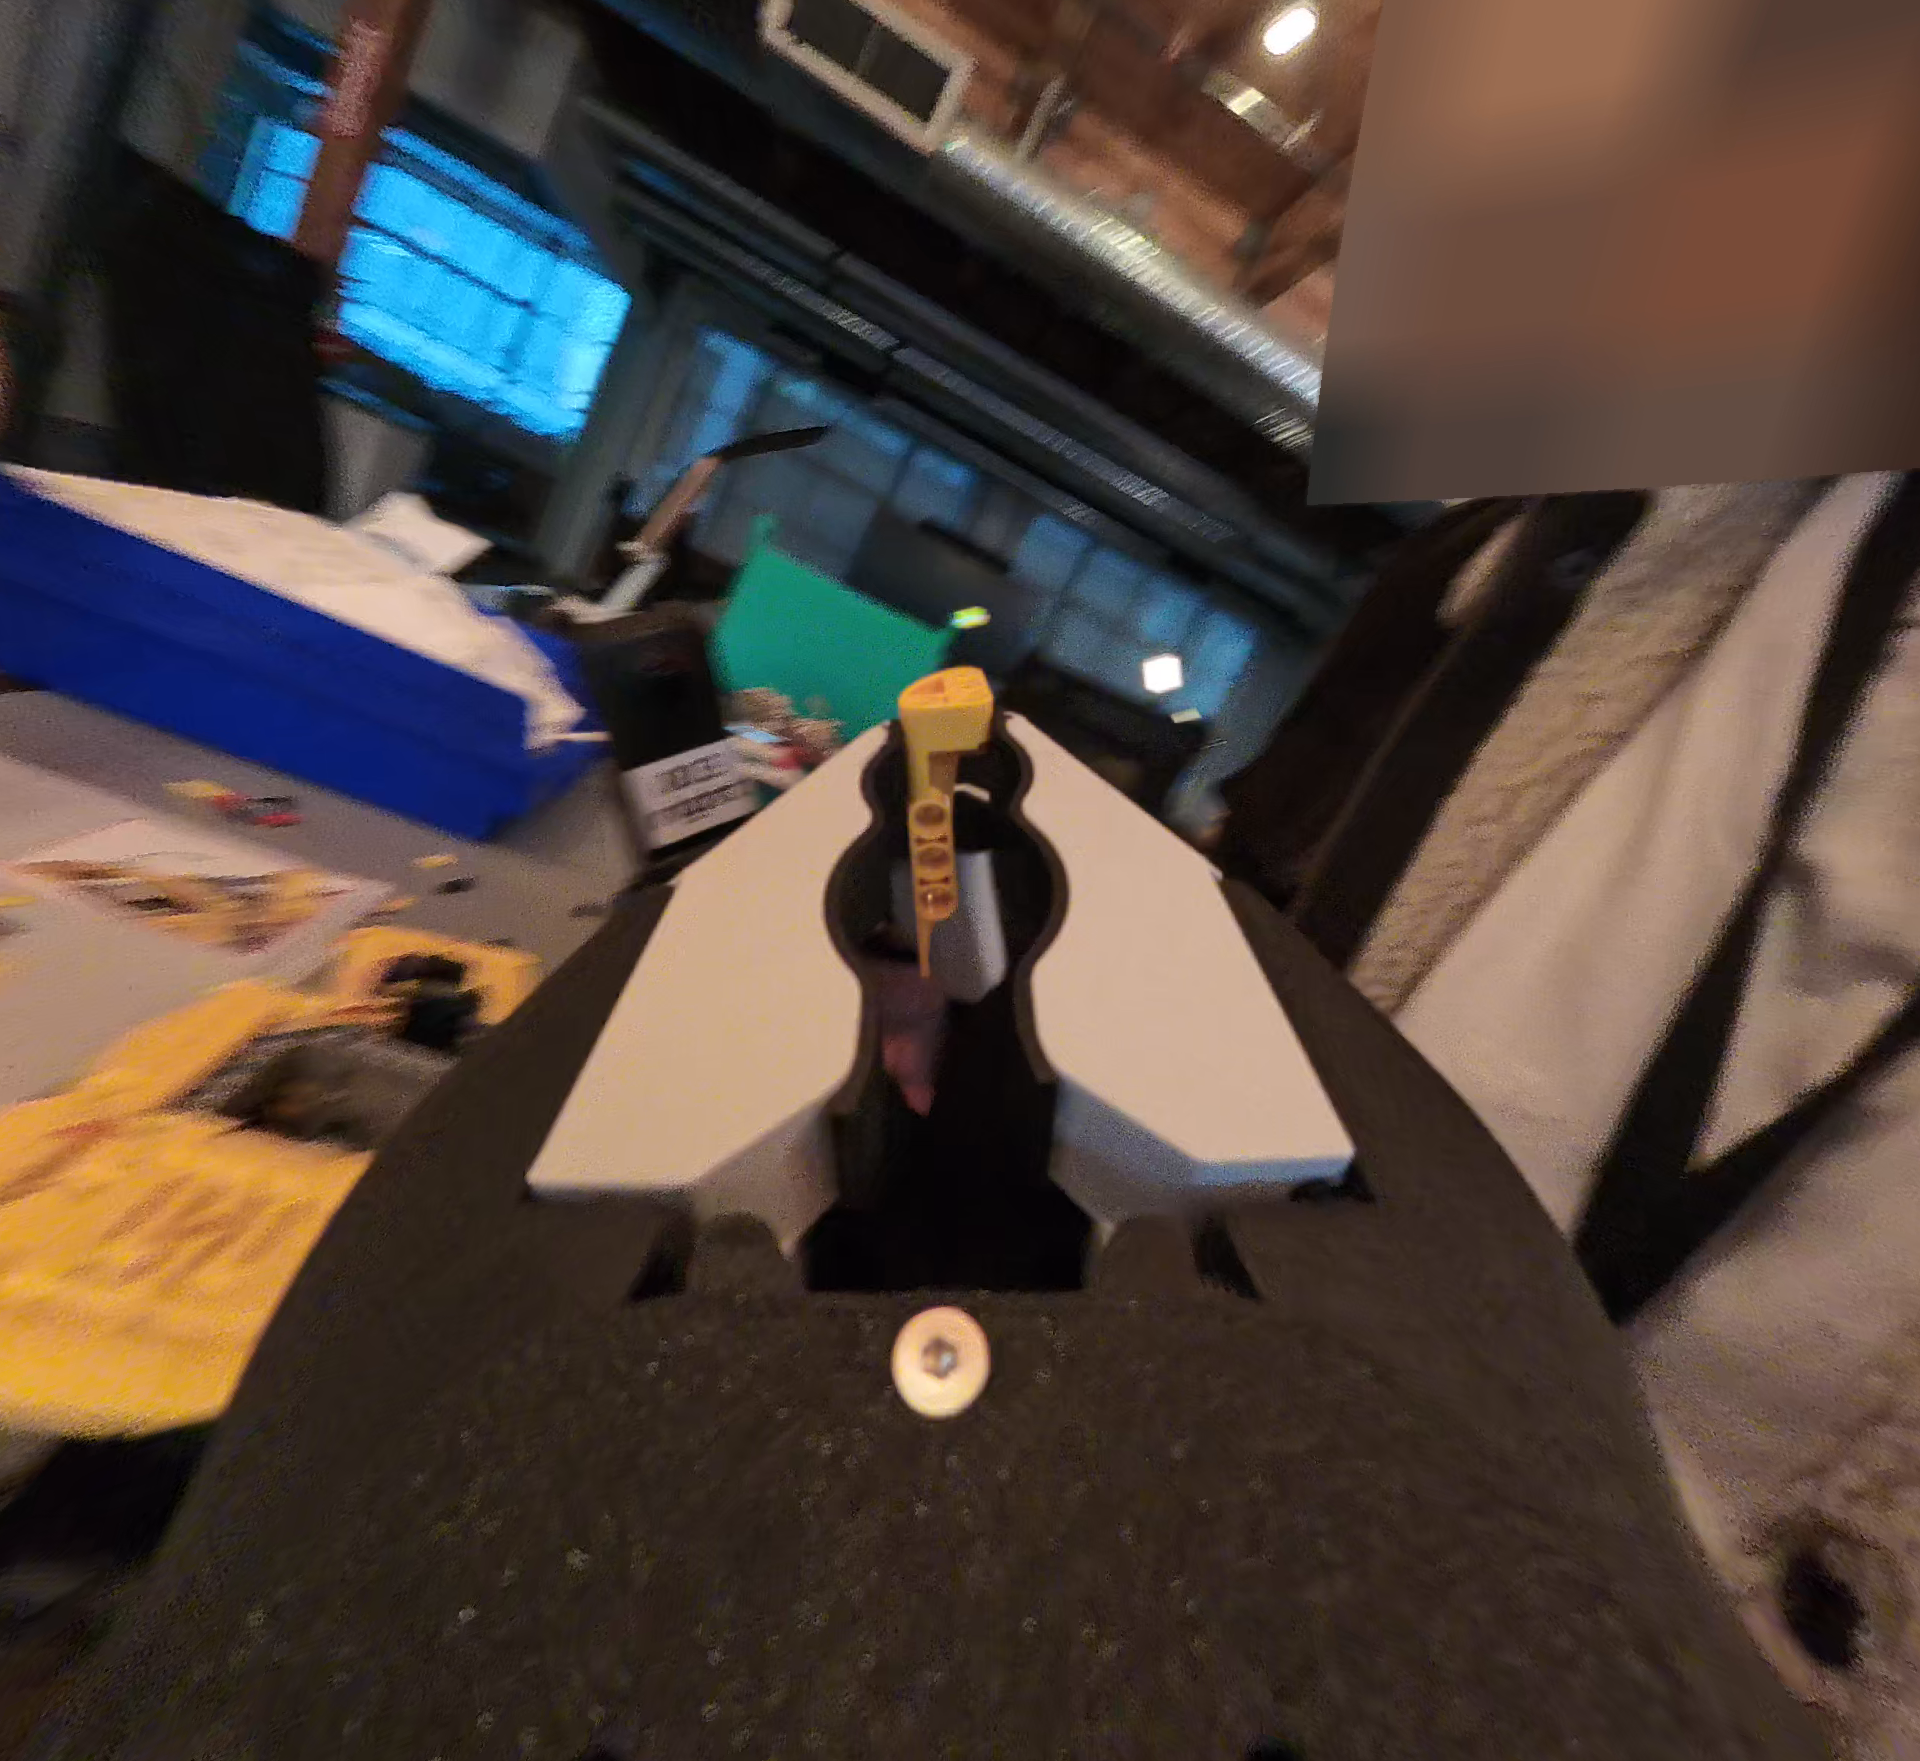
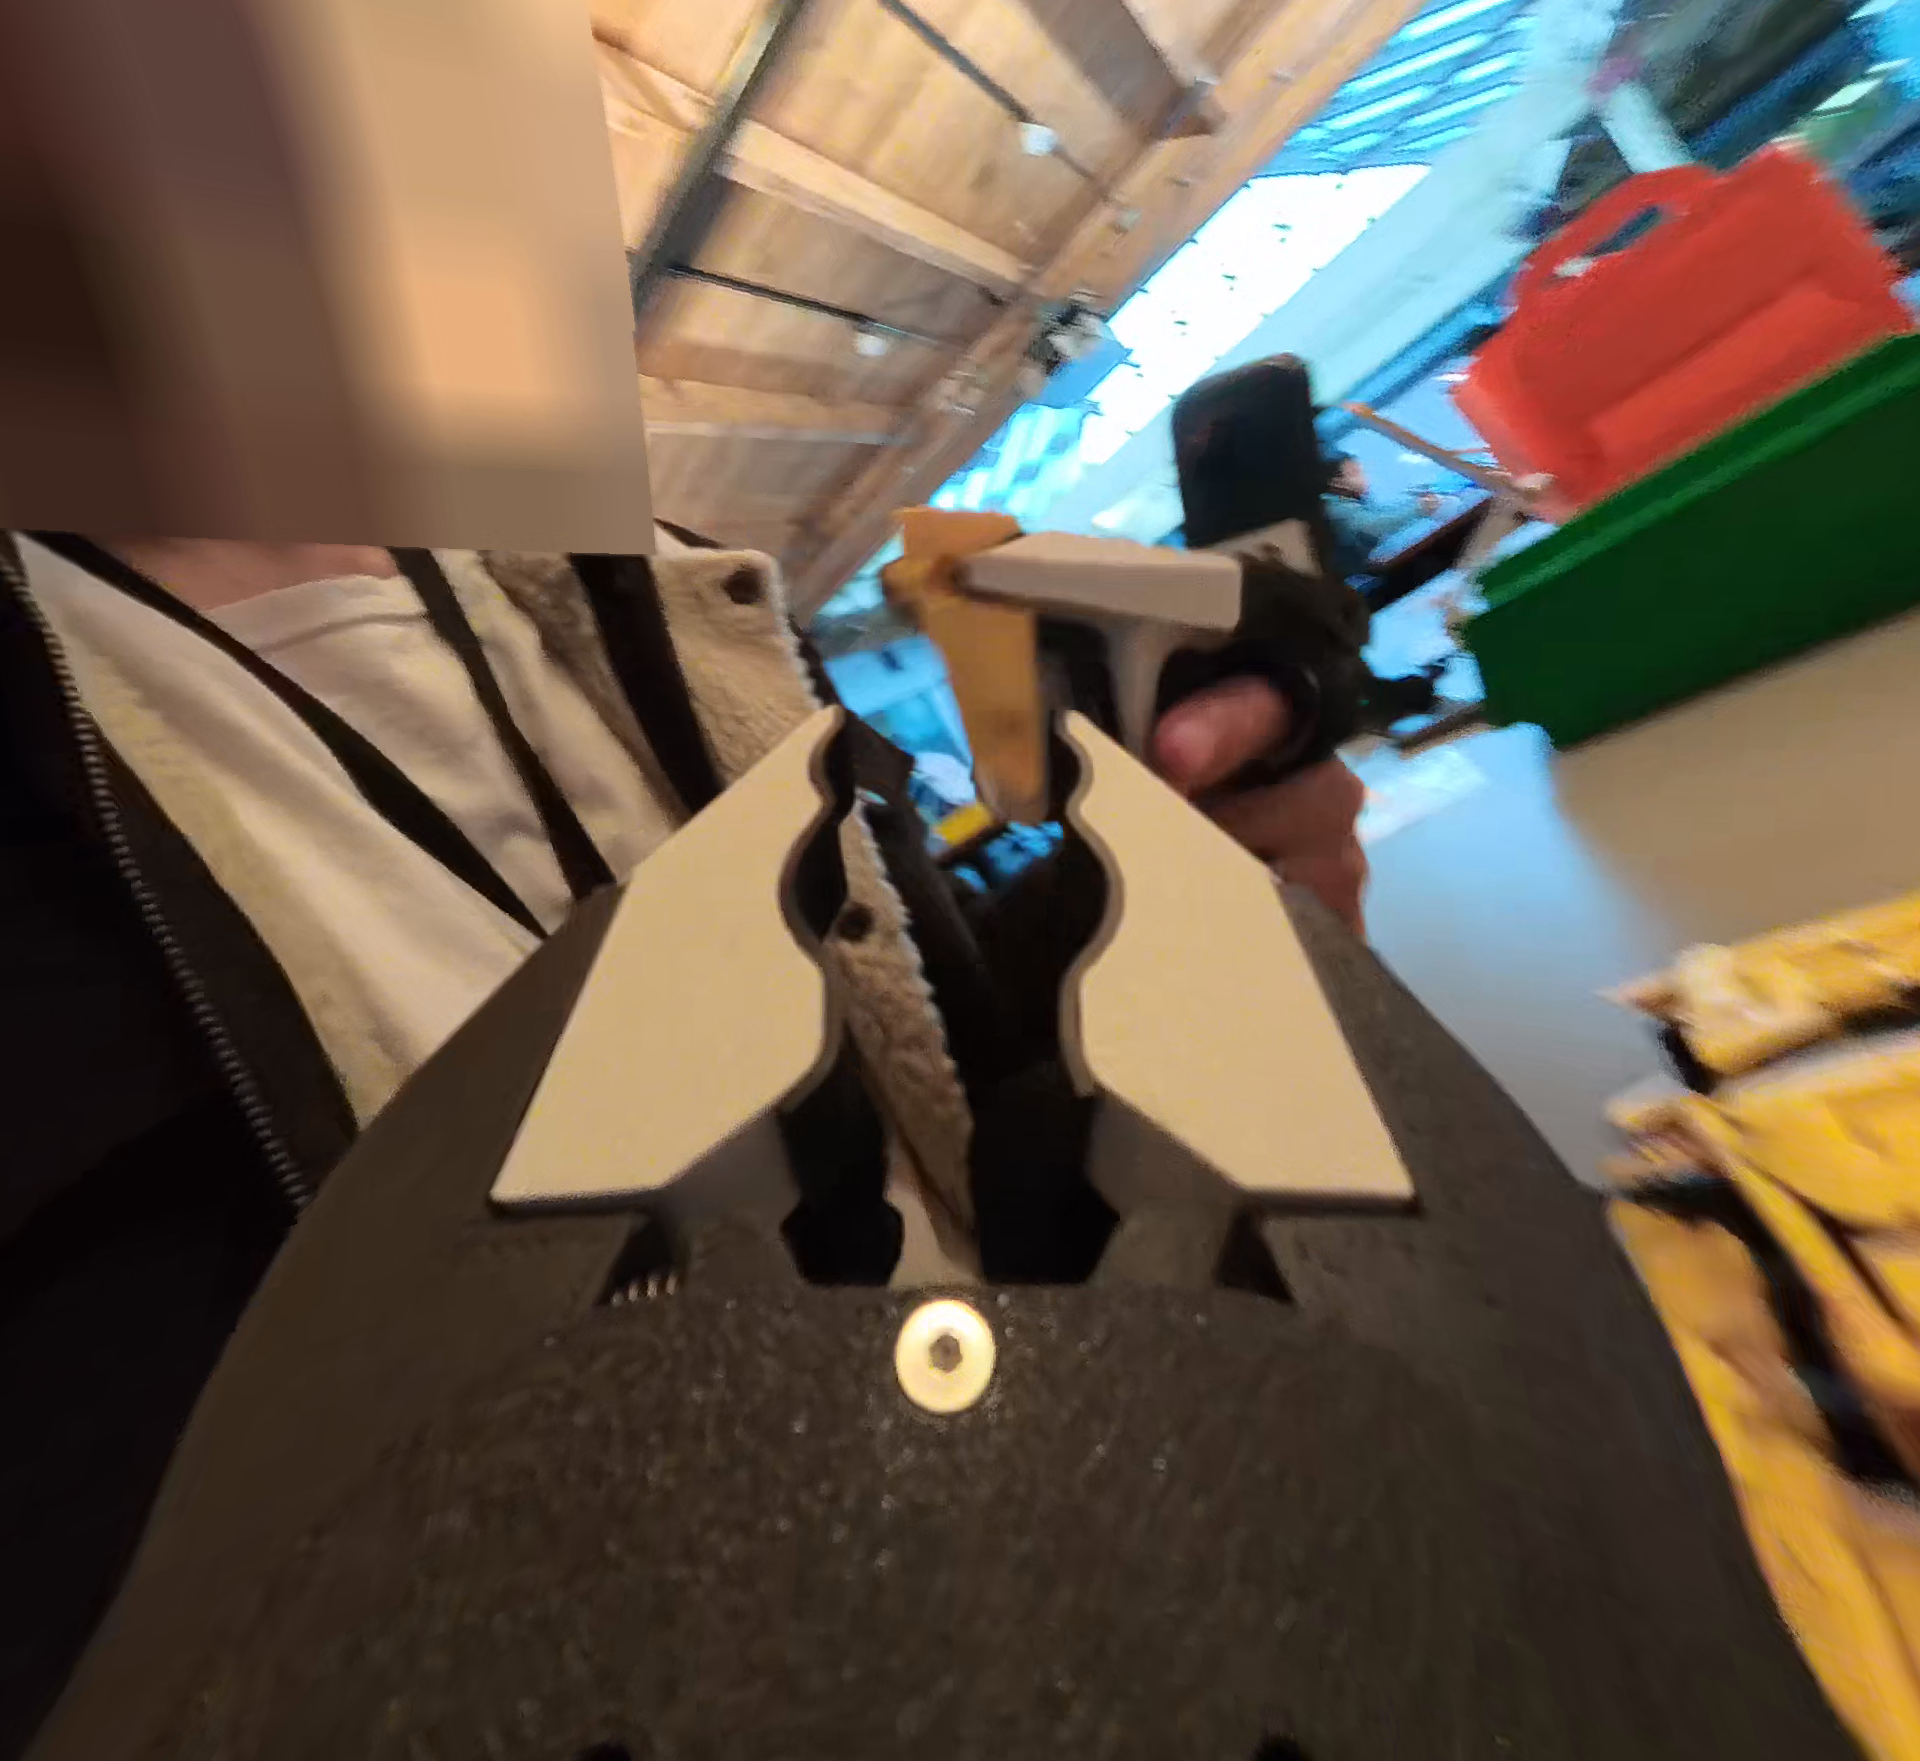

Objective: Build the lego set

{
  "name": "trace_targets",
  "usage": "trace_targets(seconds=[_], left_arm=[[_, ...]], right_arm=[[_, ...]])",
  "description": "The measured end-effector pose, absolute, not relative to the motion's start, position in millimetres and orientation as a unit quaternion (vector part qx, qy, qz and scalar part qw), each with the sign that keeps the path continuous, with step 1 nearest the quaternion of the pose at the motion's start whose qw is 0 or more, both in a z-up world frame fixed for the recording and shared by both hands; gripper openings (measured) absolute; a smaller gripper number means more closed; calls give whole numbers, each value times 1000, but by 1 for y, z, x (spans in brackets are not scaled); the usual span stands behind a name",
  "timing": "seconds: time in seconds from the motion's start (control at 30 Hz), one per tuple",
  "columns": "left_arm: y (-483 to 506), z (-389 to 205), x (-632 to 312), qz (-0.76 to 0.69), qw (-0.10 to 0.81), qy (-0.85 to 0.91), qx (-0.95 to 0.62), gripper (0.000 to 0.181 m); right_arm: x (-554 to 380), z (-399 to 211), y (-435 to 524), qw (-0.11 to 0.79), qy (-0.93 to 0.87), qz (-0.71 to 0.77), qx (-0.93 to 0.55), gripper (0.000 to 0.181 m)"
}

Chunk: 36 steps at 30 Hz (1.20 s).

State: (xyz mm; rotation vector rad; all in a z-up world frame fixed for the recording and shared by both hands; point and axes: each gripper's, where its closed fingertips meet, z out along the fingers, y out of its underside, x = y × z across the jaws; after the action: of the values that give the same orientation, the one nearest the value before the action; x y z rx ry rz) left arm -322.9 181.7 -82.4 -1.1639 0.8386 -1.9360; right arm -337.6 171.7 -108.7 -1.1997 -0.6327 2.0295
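Observation:
My left gripper (image 1: 943, 737) is shut on a yellow Lego beam (image 1: 932, 807) with a row of holes and a curved top, and holds it up in the air. In the right wrist view the left gripper (image 2: 971, 573) comes in from the right, held by a hand (image 2: 1247, 755), with the yellow beam (image 2: 997, 672) hanging down from its tips. My right gripper (image 2: 951, 735) is open and empty. The beam's lower end sits between its fingertips, close to the right finger (image 2: 1164, 963). I cannot tell whether they touch.
Both views are blurred. A person's striped jacket (image 2: 416, 776) fills the space behind the grippers. Yellow Lego packaging (image 1: 156, 1192) and a printed sheet (image 1: 177, 880) lie on the grey table (image 1: 83, 776) with loose pieces (image 1: 249, 802). A blue bin (image 1: 260, 651), a green bin (image 2: 1714, 548) and a red bag (image 2: 1683, 329) stand farther back.

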Motion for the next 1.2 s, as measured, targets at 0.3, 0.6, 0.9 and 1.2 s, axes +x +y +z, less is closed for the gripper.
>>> trace_targets(seconds=[0.3, 0.6, 0.9, 1.2], left_arm=[[268, -134, -360, -525, 515, 346, -583, 15], [260, -144, -353, -525, 512, 349, -584, 14], [250, -147, -344, -535, 493, 369, -578, 15], [222, -150, -326, -543, 470, 417, -557, 15]], right_arm=[[-213, -240, 171, 398, -405, 216, -794, 38], [-210, -298, 140, 283, -402, 187, -850, 21], [-213, -304, 149, 269, -415, 137, -858, 8], [-266, -210, 191, 447, -352, 271, -776, 5]])
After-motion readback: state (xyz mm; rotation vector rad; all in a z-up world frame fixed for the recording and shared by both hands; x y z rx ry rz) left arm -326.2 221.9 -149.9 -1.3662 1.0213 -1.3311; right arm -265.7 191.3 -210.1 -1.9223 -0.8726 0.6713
